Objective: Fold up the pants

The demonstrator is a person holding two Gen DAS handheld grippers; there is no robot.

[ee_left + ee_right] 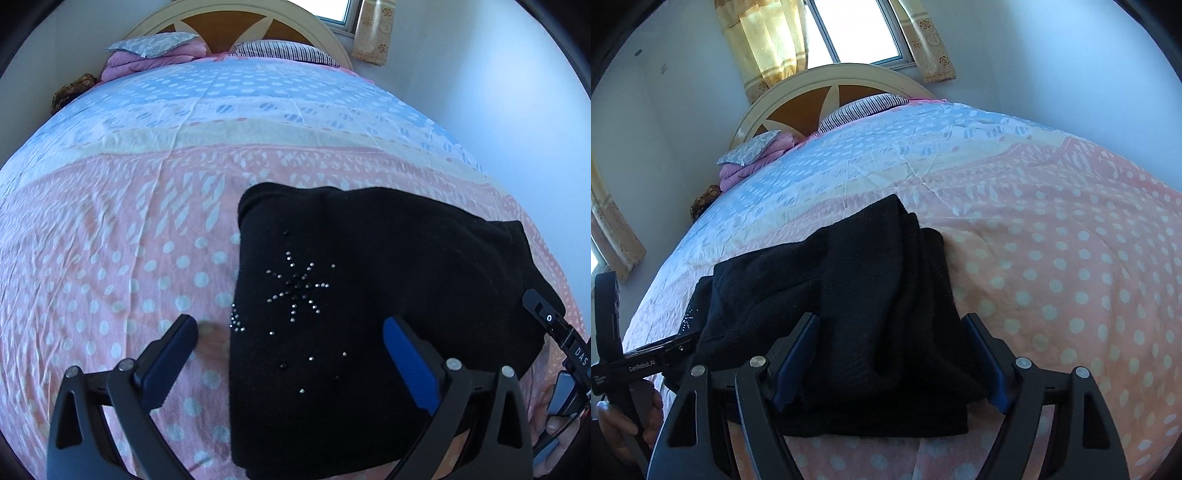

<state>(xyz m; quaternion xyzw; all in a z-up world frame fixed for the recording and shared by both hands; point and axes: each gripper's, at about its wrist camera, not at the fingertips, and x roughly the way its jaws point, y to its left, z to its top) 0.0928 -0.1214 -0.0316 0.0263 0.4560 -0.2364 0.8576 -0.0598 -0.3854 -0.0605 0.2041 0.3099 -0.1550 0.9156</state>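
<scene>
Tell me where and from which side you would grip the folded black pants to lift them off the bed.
Probably the thick stacked near edge of the black pants, approached from the bed's near side. The layers bunch there between the open right gripper. The open left gripper could take the flat rhinestone panel's left edge.

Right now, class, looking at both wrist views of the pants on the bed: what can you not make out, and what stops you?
- Pants, near edge: left wrist view, cut off by the frame bottom and the left gripper.
- Pants, underside and inner layers: both views, hidden by the top fold.
- Pants under the right gripper: right wrist view, whether the fingers touch the cloth.
- Brown object beside the bed: too small and dark to identify.
</scene>
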